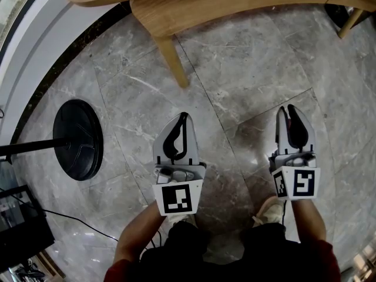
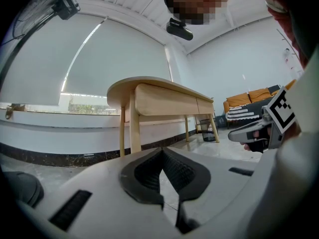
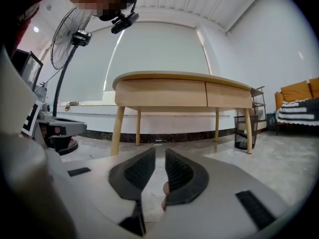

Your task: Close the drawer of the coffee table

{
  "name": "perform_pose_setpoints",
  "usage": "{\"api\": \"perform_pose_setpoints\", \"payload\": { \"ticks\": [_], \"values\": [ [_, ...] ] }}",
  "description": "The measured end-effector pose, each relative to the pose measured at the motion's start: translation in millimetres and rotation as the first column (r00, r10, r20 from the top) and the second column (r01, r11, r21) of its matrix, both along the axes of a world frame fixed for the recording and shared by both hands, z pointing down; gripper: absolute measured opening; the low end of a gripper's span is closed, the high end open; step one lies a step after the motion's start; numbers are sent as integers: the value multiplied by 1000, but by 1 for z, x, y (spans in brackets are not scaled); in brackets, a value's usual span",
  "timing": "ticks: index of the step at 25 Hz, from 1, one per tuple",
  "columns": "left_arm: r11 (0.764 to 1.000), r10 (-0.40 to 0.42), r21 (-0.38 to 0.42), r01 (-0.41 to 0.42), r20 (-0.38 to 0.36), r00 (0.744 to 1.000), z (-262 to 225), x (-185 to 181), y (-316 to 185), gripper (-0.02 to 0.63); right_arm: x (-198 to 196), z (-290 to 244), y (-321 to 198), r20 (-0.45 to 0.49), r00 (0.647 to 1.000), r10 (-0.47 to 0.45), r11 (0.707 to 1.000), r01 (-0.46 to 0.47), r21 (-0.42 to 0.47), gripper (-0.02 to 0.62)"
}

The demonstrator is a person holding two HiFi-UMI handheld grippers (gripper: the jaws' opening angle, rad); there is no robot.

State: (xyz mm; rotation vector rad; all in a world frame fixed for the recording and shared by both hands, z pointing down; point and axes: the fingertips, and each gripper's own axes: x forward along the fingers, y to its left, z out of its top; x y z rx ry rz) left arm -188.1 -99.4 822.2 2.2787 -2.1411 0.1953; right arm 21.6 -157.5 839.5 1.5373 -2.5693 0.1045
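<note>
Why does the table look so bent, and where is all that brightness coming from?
Left gripper view and right gripper view: the wide-angle lens bows the table and ceiling, the corners go black, and the bright window blind backlights everything. Head view: the floor tiles curve, with soft glare.

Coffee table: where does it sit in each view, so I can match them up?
Head view: coffee table across the top edge.
Left gripper view: coffee table at centre, angled away rightwards.
Right gripper view: coffee table at centre, broadside.
Shared landmark: dark skirting strip behind it.
</note>
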Motion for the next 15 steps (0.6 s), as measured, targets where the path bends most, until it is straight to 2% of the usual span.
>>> {"api": "perform_pose_setpoints", "payload": {
  "ticks": [1,2,6,10,13,15],
  "values": [
    [1000,0,-2,0,-2,1000,1,0,0,7,2,0,0,-1,1000,9,1000,-9,0,28],
    [1000,0,-5,0,-3,1000,1,1,0,6,3,0,-1,-1,1000,13,1000,-13,0,3],
    [999,34,-21,-33,21,999,-3,4,-3,6,2,-8,-4,-17,1000,-17,1000,17,-13,-3],
    [995,93,13,-94,80,992,-37,11,-7,6,11,-43,-7,-18,1000,2,1000,-3,-22,-3],
    [993,117,-3,-117,45,992,-77,15,-2,6,21,-86,-3,-4,999,37,998,-37,-53,-3],
    [994,105,-16,-105,24,994,-114,15,-2,6,27,-124,2,5,998,57,996,-56,-72,-3]
  ]
}}
